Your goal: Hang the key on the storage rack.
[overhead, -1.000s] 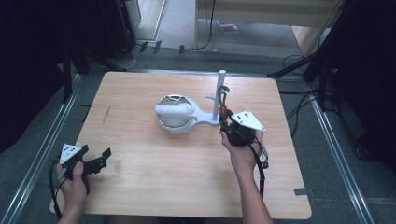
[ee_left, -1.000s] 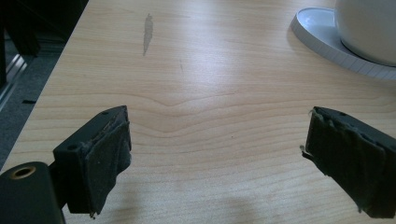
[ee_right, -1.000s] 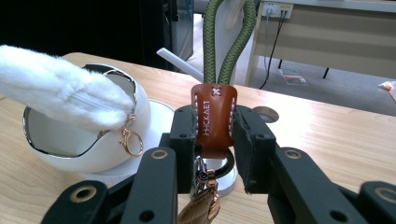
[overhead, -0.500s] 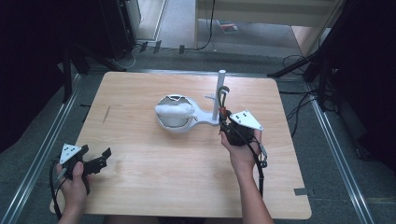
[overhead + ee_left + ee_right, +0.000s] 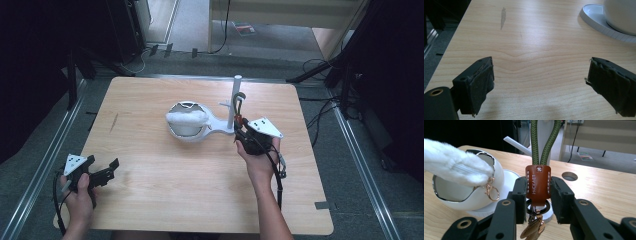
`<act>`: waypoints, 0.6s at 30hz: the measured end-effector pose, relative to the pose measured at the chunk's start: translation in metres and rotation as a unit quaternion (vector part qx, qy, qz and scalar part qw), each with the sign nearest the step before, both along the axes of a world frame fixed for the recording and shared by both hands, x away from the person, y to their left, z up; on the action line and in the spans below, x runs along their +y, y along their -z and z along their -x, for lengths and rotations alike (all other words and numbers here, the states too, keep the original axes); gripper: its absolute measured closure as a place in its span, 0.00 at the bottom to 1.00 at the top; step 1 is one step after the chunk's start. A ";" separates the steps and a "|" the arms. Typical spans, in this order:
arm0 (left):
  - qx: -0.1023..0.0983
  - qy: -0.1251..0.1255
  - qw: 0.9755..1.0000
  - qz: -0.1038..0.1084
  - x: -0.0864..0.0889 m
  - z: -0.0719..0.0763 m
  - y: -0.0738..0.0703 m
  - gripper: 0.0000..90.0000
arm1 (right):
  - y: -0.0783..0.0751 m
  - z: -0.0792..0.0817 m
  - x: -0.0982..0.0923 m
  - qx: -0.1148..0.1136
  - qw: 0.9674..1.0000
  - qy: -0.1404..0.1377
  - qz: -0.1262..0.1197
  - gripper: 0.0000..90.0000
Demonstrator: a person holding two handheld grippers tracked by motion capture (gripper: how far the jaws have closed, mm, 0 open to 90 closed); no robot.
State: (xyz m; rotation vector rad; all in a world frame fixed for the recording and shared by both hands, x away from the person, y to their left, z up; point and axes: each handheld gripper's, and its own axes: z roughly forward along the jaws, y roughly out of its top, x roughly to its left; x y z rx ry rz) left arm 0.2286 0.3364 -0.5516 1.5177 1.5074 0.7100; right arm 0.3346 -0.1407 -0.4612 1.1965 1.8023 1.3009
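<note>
Pale wooden table [image 5: 150,200], dark floor and cables beyond; near its middle a white stand [image 5: 220,131], taken here as landmark. On the stand's bowl [image 5: 187,136], a white furry pouch [image 5: 186,117]; up the stand's post [image 5: 235,100], a keychain [image 5: 538,185] hanging by its green cord [image 5: 544,142], brown leather tab low beside the post's foot. Right gripper [image 5: 241,129] right at that foot, jaws flanking the tab narrowly; just been opening, tab between the pads but seemingly no longer squeezed. Reads as the letting-go: keychain probably carried by the post now, hanging nearly done, only a clean backing-off left. Left gripper [image 5: 104,163] well away from the stand at the table's near-left corner, jaws wide over bare wood, holding nothing.
</note>
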 end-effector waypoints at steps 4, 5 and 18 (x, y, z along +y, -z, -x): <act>0.000 0.000 1.000 0.000 0.000 0.000 0.000 0.08 | -0.002 0.000 0.000 -0.005 1.000 0.005 -0.007 0.57; 0.000 0.000 1.000 0.000 0.000 0.000 0.000 0.08 | -0.002 0.000 -0.001 -0.006 1.000 0.009 -0.006 0.54; 0.000 0.000 1.000 0.000 0.000 0.000 0.000 0.08 | -0.007 0.005 -0.006 0.019 1.000 0.018 -0.006 0.05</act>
